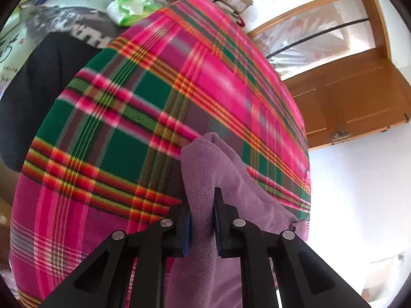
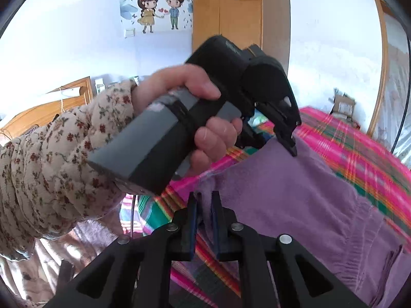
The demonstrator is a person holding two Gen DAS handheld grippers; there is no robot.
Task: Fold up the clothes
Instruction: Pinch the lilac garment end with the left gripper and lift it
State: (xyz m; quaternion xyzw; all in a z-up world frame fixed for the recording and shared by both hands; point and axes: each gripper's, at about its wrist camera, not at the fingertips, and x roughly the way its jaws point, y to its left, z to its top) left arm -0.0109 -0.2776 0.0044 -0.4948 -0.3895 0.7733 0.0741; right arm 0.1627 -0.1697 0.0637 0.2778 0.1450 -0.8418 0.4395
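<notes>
You hold a purple garment [image 2: 295,200] over the plaid bed [image 1: 108,133]. Your left tongs [image 1: 203,220] clamp one bunched edge, and your right tongs [image 2: 204,213] pinch another, so the cloth hangs spread between them, ready for folding.

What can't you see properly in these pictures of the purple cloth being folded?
- Left wrist view: the purple garment runs off the bottom edge behind the left gripper, so its shape is unknown.
- Left wrist view: print on the dark garment is blurred.
- Right wrist view: the hand hides part of the plaid blanket.
- Right wrist view: the right gripper covers the cloth edge it pinches.
</notes>
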